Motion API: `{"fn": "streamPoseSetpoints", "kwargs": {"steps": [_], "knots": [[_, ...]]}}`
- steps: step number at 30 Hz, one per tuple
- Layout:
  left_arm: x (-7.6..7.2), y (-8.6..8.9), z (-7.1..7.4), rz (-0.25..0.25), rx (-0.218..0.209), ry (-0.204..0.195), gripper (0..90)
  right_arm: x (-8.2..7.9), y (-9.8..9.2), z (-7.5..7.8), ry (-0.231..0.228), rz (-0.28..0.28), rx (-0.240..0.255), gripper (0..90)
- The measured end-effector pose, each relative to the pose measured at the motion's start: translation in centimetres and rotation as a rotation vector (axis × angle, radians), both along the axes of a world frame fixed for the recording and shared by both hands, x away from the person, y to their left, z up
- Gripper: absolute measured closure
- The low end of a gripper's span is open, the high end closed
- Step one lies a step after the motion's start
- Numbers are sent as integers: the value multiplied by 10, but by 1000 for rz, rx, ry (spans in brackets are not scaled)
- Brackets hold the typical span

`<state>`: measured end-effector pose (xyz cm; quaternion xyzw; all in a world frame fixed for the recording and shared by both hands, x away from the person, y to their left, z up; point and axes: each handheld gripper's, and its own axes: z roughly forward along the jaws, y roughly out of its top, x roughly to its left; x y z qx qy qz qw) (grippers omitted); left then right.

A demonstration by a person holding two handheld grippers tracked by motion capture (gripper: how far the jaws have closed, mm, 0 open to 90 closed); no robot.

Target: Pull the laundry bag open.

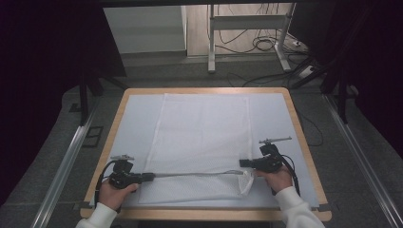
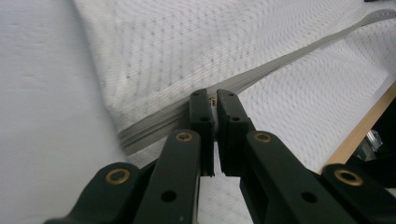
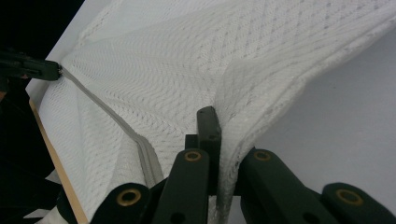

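A white mesh bag (image 1: 202, 137) lies flat on the table, with a grey zipper (image 1: 190, 175) running along its near end. My left gripper (image 1: 151, 177) is at the zipper's left end. Its jaws (image 2: 215, 98) are shut on the small metal zipper pull (image 2: 214, 101), and the zipper (image 2: 299, 51) stretches away from them. My right gripper (image 1: 242, 163) is at the bag's near right corner. There it (image 3: 215, 116) is shut on a raised fold of mesh fabric (image 3: 243, 93). The left gripper (image 3: 32, 67) appears far off at the zipper's other end.
The table has a wooden rim (image 1: 204, 90) and a white cover (image 1: 138, 118) under the bag. Its near edge (image 2: 359, 130) is close to my left gripper. Beyond the table stand a metal desk frame (image 1: 211, 42) and floor cables (image 1: 266, 45). Metal rails (image 1: 66, 161) run along both sides.
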<state>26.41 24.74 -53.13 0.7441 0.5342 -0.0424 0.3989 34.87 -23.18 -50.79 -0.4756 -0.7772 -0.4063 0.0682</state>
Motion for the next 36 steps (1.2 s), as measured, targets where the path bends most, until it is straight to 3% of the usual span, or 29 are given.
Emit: {"fn": "streamPoseSetpoints", "kwargs": {"steps": [12,24,36], "knots": [[-4,13,-3,15,2,10,863,0,0,0,2,3,-1,889],[-10,37,-9,66,-1,25,863,0,0,-1,5,2,-3,889],[-9,36,-10,65,19,24,863,0,-1,-1,0,7,-4,889]]}}
